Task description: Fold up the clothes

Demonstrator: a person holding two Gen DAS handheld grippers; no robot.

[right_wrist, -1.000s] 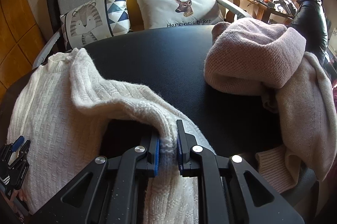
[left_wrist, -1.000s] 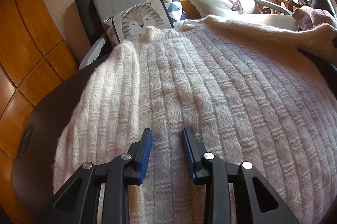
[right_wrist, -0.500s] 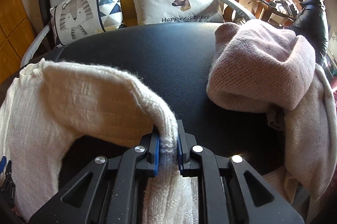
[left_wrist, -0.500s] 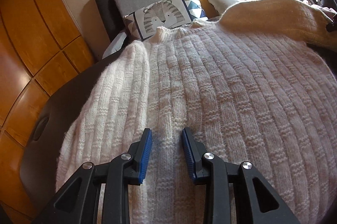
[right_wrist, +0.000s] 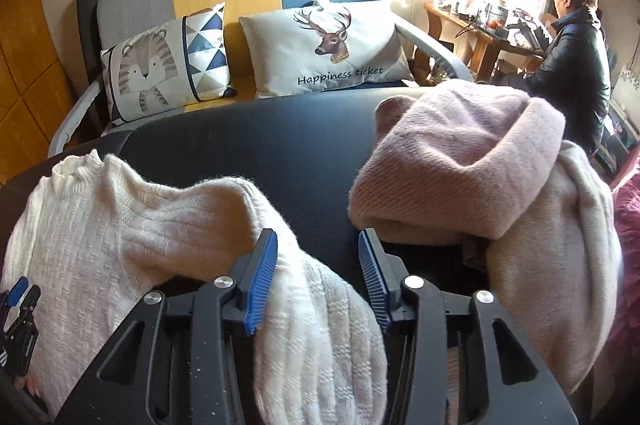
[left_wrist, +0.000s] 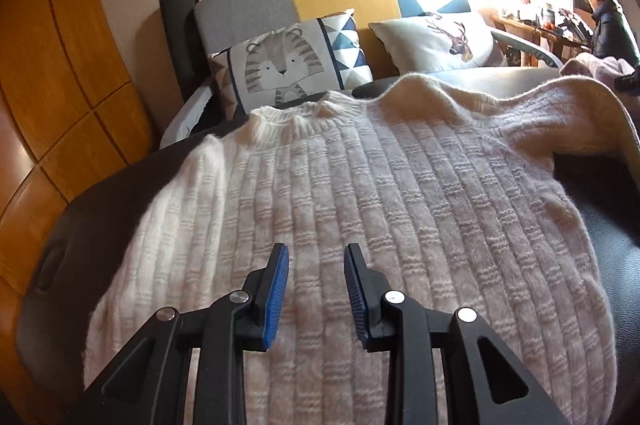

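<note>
A cream knit sweater [left_wrist: 380,209] lies flat on a dark table [left_wrist: 80,213], collar toward the sofa. Its right sleeve [right_wrist: 192,221] is folded over toward the body. My left gripper [left_wrist: 316,285] is open and empty just above the sweater's lower body; it also shows at the left edge of the right wrist view [right_wrist: 18,309]. My right gripper [right_wrist: 318,277] is open, with the sleeve's cuff end [right_wrist: 320,337] lying loose between its jaws, against the left pad.
A heap of pink and beige knitwear [right_wrist: 480,185] sits on the table's right side. Behind the table is a sofa with a tiger cushion [right_wrist: 160,69] and a deer cushion [right_wrist: 324,45]. A person [right_wrist: 576,65] sits at a desk far right.
My right gripper has opened and let go of the sleeve it was pinching. The sleeve has dropped lower. The left gripper has drawn back slightly and stays open.
</note>
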